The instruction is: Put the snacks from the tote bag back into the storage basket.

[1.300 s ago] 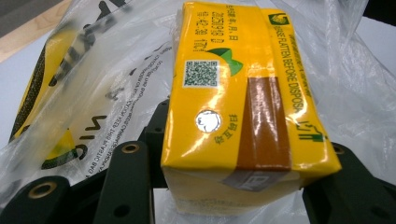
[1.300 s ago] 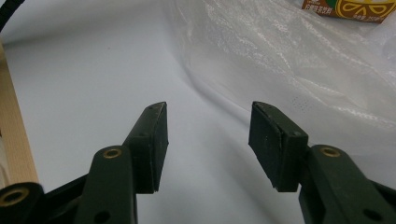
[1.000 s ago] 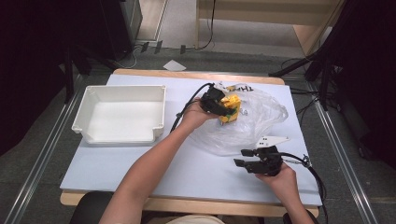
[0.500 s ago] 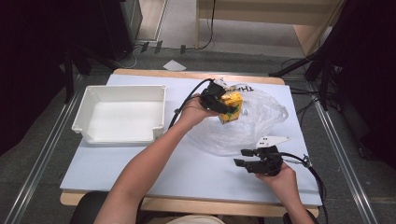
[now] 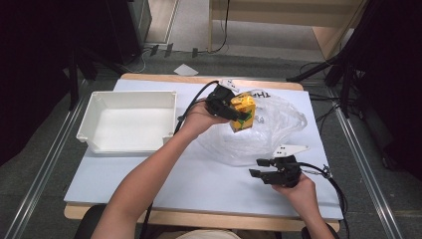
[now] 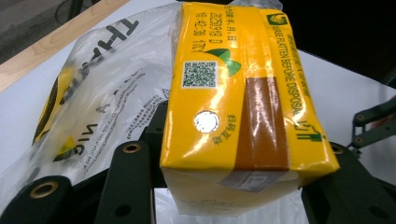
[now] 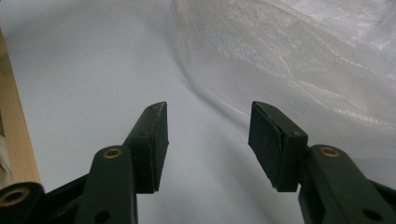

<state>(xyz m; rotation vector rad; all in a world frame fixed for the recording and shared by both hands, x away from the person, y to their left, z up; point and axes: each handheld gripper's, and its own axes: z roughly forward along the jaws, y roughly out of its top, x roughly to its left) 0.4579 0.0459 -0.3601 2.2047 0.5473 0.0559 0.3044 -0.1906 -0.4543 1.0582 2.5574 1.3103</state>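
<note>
White tabletop (image 5: 149, 169) is seen beneath everything. At twelve o'clock, a yellow carton (image 5: 243, 112) is clamped by the left gripper (image 5: 234, 112) above the plastic bag (image 5: 268, 132); the right gripper (image 5: 256, 168), at five, is held open.

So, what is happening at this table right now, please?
A person works with two hand-held grippers. The left gripper is shut on a yellow rectangular drink carton, held above a crumpled clear plastic bag. The right gripper is open and holds nothing, low over the table near the bag's edge. A white plastic tray sits to the left.
</note>
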